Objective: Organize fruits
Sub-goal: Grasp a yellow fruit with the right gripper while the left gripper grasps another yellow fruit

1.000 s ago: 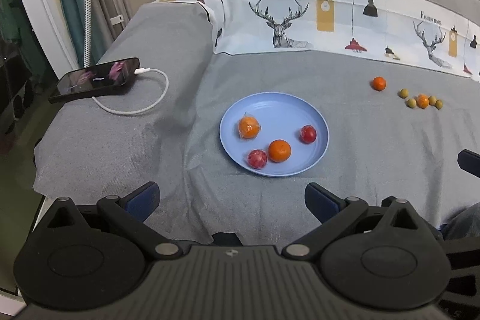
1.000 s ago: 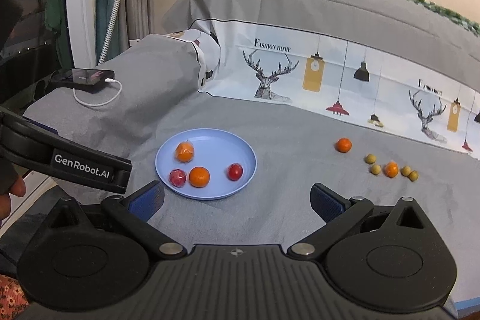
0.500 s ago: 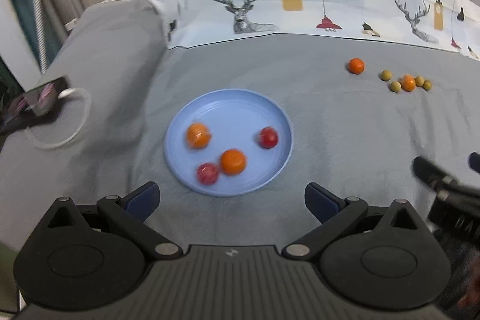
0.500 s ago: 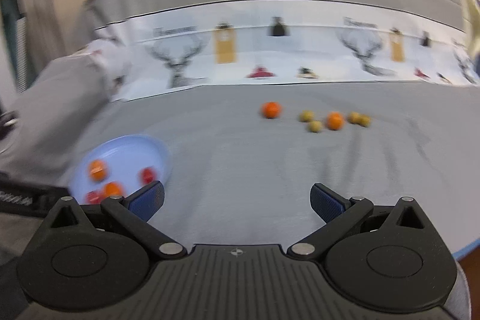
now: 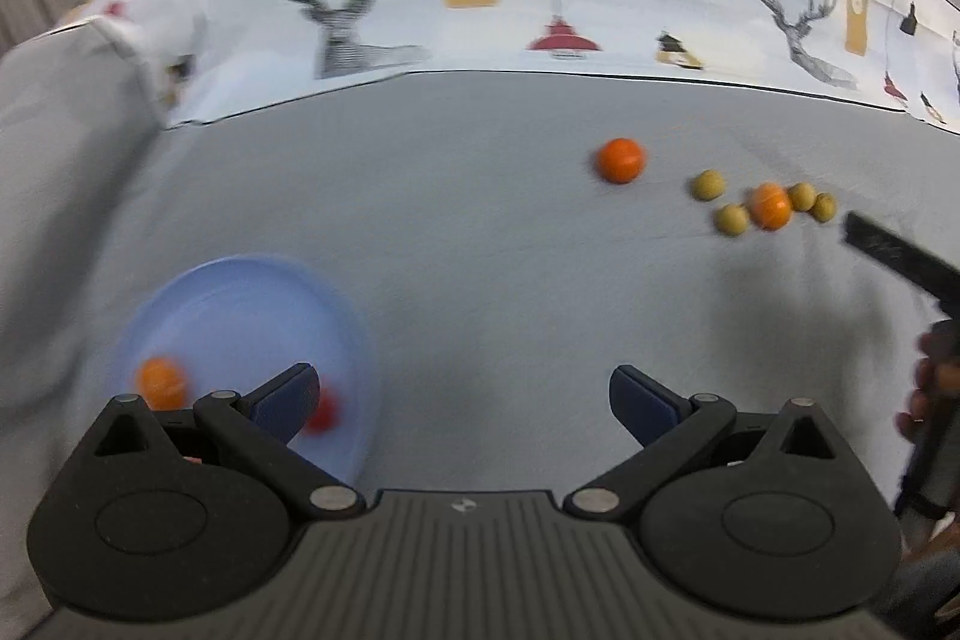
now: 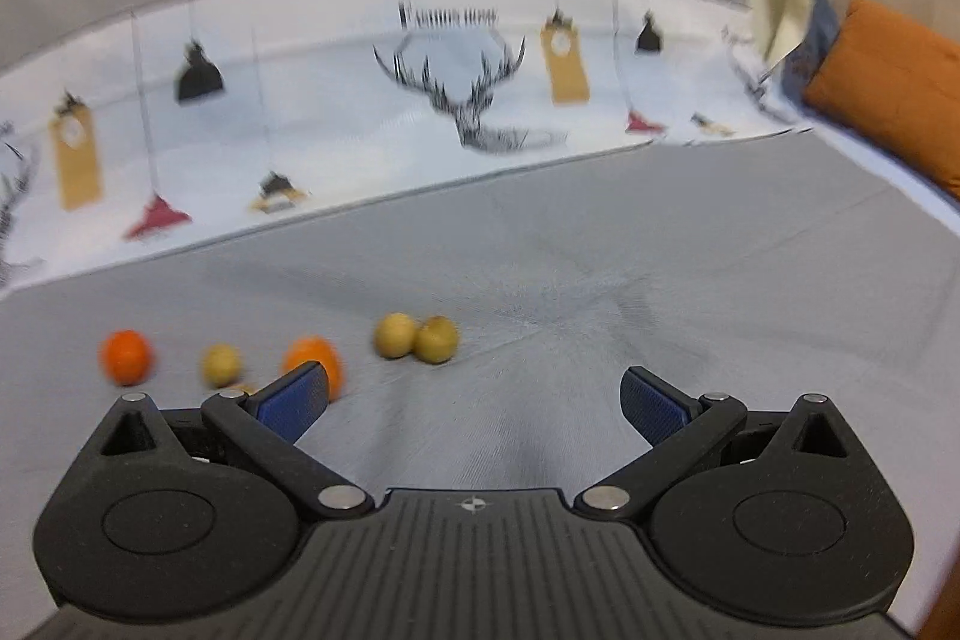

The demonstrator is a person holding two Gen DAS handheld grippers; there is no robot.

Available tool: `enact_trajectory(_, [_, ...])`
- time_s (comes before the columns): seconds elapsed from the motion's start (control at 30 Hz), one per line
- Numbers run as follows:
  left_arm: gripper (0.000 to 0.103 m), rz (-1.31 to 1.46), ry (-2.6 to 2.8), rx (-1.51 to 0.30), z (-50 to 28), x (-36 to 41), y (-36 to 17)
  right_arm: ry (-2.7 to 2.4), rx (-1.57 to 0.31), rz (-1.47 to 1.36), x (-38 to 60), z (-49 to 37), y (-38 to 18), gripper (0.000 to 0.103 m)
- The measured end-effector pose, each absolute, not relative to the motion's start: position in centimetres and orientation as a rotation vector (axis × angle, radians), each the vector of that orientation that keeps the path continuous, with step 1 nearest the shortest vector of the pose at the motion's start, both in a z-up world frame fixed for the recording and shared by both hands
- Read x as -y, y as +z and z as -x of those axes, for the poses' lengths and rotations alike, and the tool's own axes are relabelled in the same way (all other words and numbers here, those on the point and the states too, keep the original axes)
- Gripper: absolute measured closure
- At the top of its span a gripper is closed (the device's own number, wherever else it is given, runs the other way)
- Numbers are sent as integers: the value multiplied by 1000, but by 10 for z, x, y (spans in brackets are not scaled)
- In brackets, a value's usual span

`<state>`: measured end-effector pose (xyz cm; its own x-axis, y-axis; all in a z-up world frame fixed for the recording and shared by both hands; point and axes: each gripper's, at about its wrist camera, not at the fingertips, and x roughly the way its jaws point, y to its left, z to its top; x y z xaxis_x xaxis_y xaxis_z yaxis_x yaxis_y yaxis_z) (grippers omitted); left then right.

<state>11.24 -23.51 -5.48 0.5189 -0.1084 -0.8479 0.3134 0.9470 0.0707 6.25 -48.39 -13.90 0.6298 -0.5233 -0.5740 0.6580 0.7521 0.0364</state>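
Swinging rightward across the bed (image 5: 480,280) since a second ago, both grippers are now facing the loose fruit rather than the blue plate (image 5: 240,298). The left gripper (image 5: 462,394) is holding its jaws wide apart with nothing between them; the plate, centred in its view earlier, is now sitting at the lower left, partly hidden behind the left finger, with an orange fruit (image 5: 161,381) and a red fruit (image 5: 324,411) showing on it. Any other fruit on the plate is hidden or too blurred to tell. The phone and cable seen earlier are no longer showing in this view.

The right gripper (image 6: 474,394) is likewise holding its jaws wide apart and empty. The plate is no longer appearing in its view. The loose group is lying on the grey bed cover toward the printed deer band: one orange (image 6: 125,355) apart at the left, a small yellow-green fruit (image 6: 222,364), a second orange (image 6: 315,358) partly behind the left finger, and two yellow-green fruits (image 6: 417,336) touching each other. Both views are motion-blurred. In the left view, a hand (image 5: 927,394) is gripping the other gripper's dark body at the right edge.
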Motion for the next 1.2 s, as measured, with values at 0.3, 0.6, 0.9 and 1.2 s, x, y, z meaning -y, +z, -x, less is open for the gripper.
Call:
enact_trajectory(0.3, [0,-258,-336,-971,-158,339,-93,-597,-701,-158,530,-135,-190,1])
enact_trajectory(0.6, [0,-251,-426,-972,-177,399,-128,-520,-652,-82,547,-125,-184,72])
enact_trajectory(0.9, [0,-271,-449,-978,-198,436,-161,-495,-637,-83,560,-94,-186,53])
enact_trajectory(1.2, [76,-292,-561,-910,-191,444,-155,-494,-703,-130,560,-86,-175,73])
